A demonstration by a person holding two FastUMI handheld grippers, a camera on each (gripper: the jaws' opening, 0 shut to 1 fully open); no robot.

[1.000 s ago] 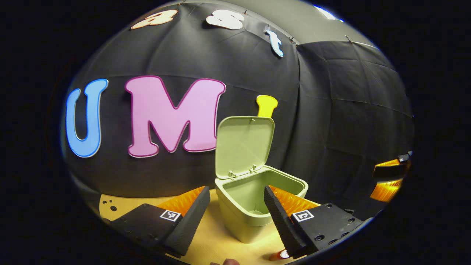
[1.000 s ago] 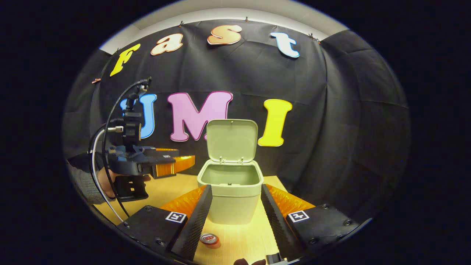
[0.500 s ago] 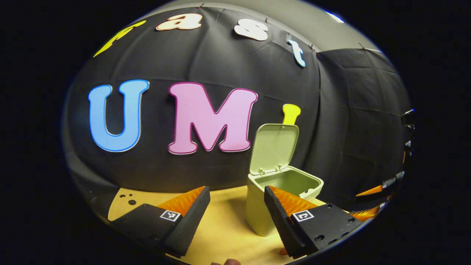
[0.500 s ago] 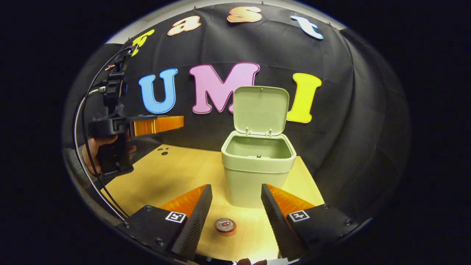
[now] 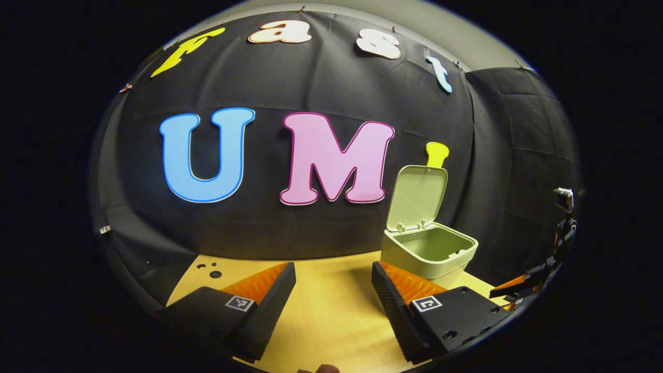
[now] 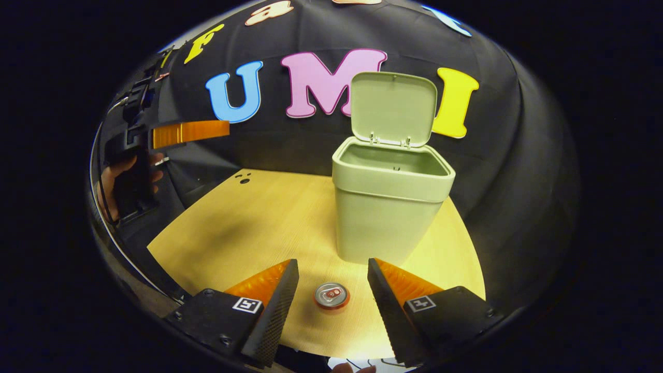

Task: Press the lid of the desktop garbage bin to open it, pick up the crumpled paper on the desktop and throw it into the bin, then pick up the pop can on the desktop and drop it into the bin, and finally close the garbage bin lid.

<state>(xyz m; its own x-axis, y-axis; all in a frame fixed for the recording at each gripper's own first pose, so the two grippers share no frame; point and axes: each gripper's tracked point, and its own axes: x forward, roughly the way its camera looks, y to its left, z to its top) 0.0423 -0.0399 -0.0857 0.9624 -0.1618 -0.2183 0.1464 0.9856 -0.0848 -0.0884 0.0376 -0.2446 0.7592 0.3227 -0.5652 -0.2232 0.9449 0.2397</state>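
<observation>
The pop can (image 6: 331,295) stands upright on the wooden surface (image 6: 259,223) near its front edge, seen from above in the right gripper view, its silver top with the pull tab facing up. It lies between the two fingers of the right gripper (image 6: 332,290), touching neither, and the jaws stand wide open and empty around it.

Going left to right in the right gripper view: at the far left a hand (image 6: 111,184) holds the left gripper (image 6: 189,133) raised well above the surface's left edge, its fingers pointing right toward the bin. Behind the can, toward the surface's back right corner, the garbage bin (image 6: 388,217) stands with its lid (image 6: 392,108) swung up and upright on its rear hinges. What lies inside the bin cannot be told from here.

In the left gripper view, the left gripper (image 5: 333,290) also has its jaws open and holds nothing; bare surface (image 5: 331,311) lies between its fingers. The bin (image 5: 429,254) sits off to the right, partly behind the right-hand finger, lid (image 5: 417,197) raised. At the far right edge a part of the right gripper (image 5: 518,290) is visible, low and beside the bin.
</observation>
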